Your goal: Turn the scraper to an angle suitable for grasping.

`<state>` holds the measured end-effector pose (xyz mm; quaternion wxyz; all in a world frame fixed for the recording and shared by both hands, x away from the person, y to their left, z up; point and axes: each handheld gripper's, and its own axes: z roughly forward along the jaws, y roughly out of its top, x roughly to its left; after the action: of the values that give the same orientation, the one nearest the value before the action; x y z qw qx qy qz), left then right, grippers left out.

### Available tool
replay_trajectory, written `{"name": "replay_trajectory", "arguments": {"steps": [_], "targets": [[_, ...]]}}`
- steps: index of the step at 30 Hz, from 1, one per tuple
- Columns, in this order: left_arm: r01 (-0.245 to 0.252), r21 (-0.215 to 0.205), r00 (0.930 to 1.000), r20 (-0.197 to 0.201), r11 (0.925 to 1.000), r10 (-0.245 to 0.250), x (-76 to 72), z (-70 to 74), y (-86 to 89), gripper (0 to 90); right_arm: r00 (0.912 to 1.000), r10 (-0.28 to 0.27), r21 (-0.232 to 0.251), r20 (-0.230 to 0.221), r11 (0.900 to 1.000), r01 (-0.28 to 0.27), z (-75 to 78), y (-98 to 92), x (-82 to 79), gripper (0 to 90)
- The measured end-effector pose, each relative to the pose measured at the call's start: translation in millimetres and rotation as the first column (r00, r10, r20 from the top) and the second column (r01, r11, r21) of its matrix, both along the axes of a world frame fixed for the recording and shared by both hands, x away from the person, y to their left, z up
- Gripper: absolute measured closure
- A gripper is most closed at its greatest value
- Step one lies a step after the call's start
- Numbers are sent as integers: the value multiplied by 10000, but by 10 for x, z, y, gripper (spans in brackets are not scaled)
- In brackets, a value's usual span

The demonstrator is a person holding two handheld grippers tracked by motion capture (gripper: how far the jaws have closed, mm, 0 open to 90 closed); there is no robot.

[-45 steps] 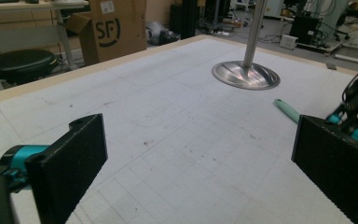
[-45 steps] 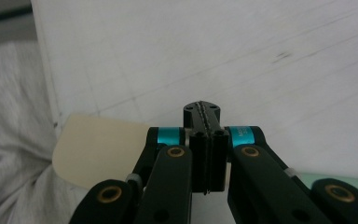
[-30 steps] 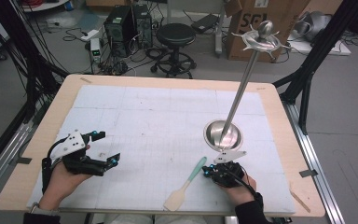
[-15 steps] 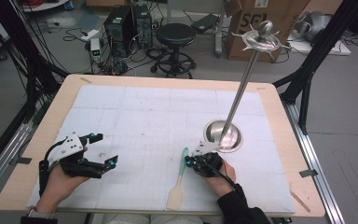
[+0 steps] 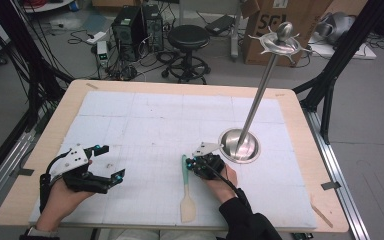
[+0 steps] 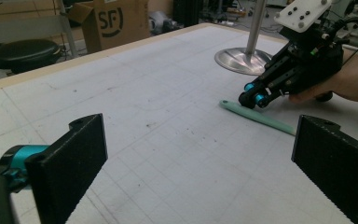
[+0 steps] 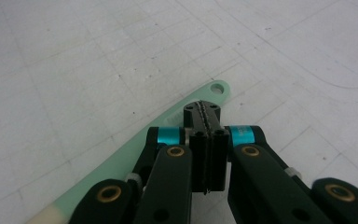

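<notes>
Spatula (image 5: 186, 187), mint-green handle with a pale cream blade, lies flat on the white mat (image 5: 145, 130) in the high view, just left of the right gripper (image 5: 194, 164).

Left gripper view: the left gripper (image 6: 200, 154) has its jaws wide apart over bare mat; the spatula's handle lies beyond.

Right gripper view: the right gripper's jaws are pressed together, empty, just above the handle near its hanging hole.

The right gripper (image 5: 194, 165) has slid toward nine o'clock, away from the stand's base (image 5: 239, 146). Its closed jaws now sit over the spatula (image 5: 186, 186) handle's twelve o'clock end.
</notes>
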<state>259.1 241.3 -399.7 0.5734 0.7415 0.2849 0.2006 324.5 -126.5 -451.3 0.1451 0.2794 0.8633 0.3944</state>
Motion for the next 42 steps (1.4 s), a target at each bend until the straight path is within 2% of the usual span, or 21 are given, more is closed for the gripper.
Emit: {"name": "replay_trajectory", "arguments": {"steps": [3,4,6,8,9,11,13,15,22,26,30,32,38,42], "targets": [[0,-70,10000,16,10000,0,6,5,4,39,9992,-60,-154,396,9999,66,36,13,-60,898],[15,-74,10000,25,10000,-15,9,4,5,39,9992,-60,-154,396,9999,66,36,13,-60,898],[28,-51,10000,-10,10000,-28,17,1,10,39,9982,-201,180,573,9997,191,103,-36,-103,898],[35,-34,10000,-18,10000,-35,29,-2,17,39,9984,-44,759,558,9971,1,181,-128,-200,898],[14,-63,10000,-12,10000,-14,36,-3,19,39,9984,-44,759,558,9971,1,181,-128,-200,898],[6,-85,10000,-11,10000,-6,45,-1,17,39,9970,478,765,608,9957,-524,190,-151,-314,898],[13,-107,10000,4,9999,-13,50,4,6,39,9942,1004,737,378,9920,-1029,193,-140,-432,898],[47,-143,10000,28,9999,-47,55,10,-15,39,9881,1538,675,-57,9859,-1531,192,-100,-529,898],[188,-147,9998,4,9997,-188,98,7,-61,39,9583,2793,195,-609,9602,-2786,165,152,-760,899],[162,-192,9999,8,9997,-162,117,6,-55,39,9424,3247,-113,-808,9451,-3266,136,272,-872,899],[140,-258,9999,27,9996,-139,124,11,-50,39,9315,3472,-459,-1082,9343,-3535,118,336,-968,899],[203,-322,9998,-6,9993,-203,128,15,-62,39,9362,3340,-548,-1091,9384,-3412,111,344,-1016,900],[232,-158,9997,-55,9996,-233,149,-3,-96,39,9450,3077,-669,-1112,9464,-3160,114,304,-1067,900],[244,-217,9997,-40,9995,-245,159,-3,-97,39,9423,3038,-578,-1406,9476,-3142,119,250,-1055,900]]}}
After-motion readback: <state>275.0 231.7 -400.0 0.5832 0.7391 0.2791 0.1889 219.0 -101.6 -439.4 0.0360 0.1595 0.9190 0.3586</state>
